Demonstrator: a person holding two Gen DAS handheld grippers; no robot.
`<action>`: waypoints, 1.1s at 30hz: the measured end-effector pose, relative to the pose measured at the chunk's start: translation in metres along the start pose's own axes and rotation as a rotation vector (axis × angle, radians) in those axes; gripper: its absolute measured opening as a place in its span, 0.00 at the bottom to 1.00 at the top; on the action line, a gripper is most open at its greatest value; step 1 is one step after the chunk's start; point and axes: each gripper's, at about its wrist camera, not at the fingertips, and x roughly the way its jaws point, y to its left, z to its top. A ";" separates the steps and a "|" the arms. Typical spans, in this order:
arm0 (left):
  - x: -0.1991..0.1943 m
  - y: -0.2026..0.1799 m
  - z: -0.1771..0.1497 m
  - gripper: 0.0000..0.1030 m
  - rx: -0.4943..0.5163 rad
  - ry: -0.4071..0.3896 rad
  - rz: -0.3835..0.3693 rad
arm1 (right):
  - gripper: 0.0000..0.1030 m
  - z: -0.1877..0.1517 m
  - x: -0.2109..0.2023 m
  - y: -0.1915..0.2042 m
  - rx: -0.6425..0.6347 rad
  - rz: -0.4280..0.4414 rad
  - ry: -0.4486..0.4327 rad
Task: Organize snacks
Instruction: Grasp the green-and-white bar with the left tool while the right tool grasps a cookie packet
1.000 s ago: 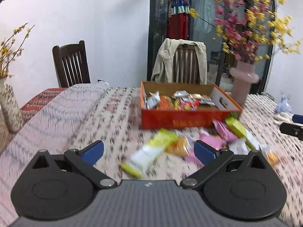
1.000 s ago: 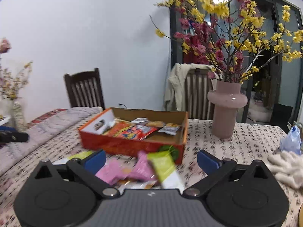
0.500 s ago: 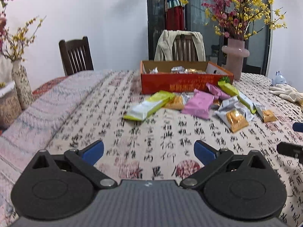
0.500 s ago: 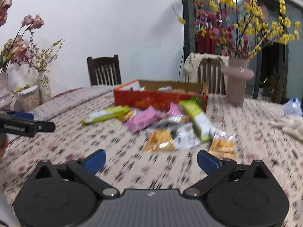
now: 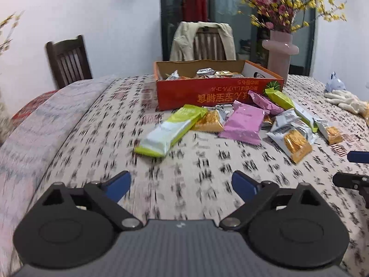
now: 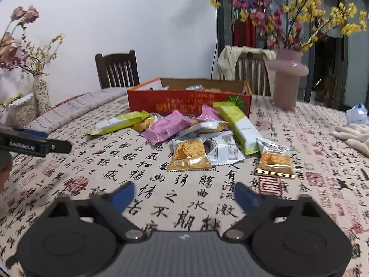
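Left gripper (image 5: 181,184) and right gripper (image 6: 184,192): both sets of jaws are seen apart and closing, with nothing between them, above the bench (image 6: 161,184). The loose snack packets (image 6: 189,154) are shown scattered at 12 o'clock of the right gripper; from the left wrist view they lie at 12 to 2 o'clock. The orange box (image 5: 216,92), already holding packets, is placed just behind them. A pink vase (image 6: 288,80) is seen at 1 o'clock.
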 end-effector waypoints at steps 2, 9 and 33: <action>0.017 0.006 0.012 0.86 0.030 0.004 -0.003 | 0.69 0.008 0.013 -0.001 0.001 -0.003 0.023; 0.087 0.029 0.043 0.75 0.016 0.095 -0.060 | 0.66 0.038 0.056 -0.001 -0.013 -0.009 0.056; 0.106 0.031 0.054 0.38 -0.069 0.153 -0.079 | 0.43 0.047 0.110 0.002 -0.025 0.024 0.127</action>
